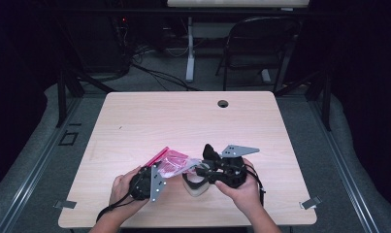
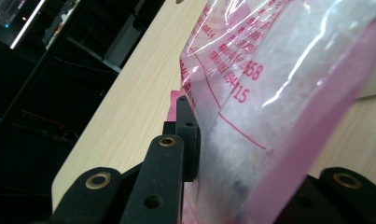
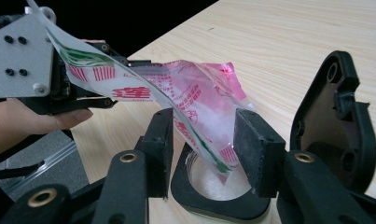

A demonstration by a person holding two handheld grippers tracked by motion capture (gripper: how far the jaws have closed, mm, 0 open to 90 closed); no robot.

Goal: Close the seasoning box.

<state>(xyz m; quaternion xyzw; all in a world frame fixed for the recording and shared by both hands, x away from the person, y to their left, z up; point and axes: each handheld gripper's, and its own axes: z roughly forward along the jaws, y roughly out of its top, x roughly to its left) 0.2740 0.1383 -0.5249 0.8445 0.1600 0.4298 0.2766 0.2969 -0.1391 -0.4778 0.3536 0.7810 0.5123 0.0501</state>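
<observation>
Pink-printed plastic bag (image 1: 176, 162) strung between the two grippers above the near middle of the table (image 1: 149, 121). Left gripper (image 1: 152, 180) clenched on the bag's left end, black jaws pressed against the film (image 2: 251, 107) in the left gripper view, red numerals and pale filling close against the lens. Right gripper (image 1: 203, 170) spread, jaws standing either side of the bag's lower corner (image 3: 209, 140) in the right gripper view, pads near the film but whether touching cannot be told. Directly beneath that corner, a black-rimmed container (image 3: 223, 196) with white contents inside, resting on the tabletop just in front of the right gripper; in the high view the same container (image 1: 195, 185) pale-sided and tucked between the two hands. Black hinged lid (image 3: 337, 119) upright to the right of the container, close beside the right jaw and crowding that side. Left hand (image 3: 31, 123) and its grey plate (image 3: 17, 56) off to the left in the right gripper view, holding the bag's upper end high. Grey plate (image 1: 239, 150) on the right gripper too. Near table edge just behind the hands; broad bare wood ahead as far as the cable hole (image 1: 223, 103) at the far edge, and open wood to both sides. Folding chair (image 1: 256, 43) well beyond the table.
</observation>
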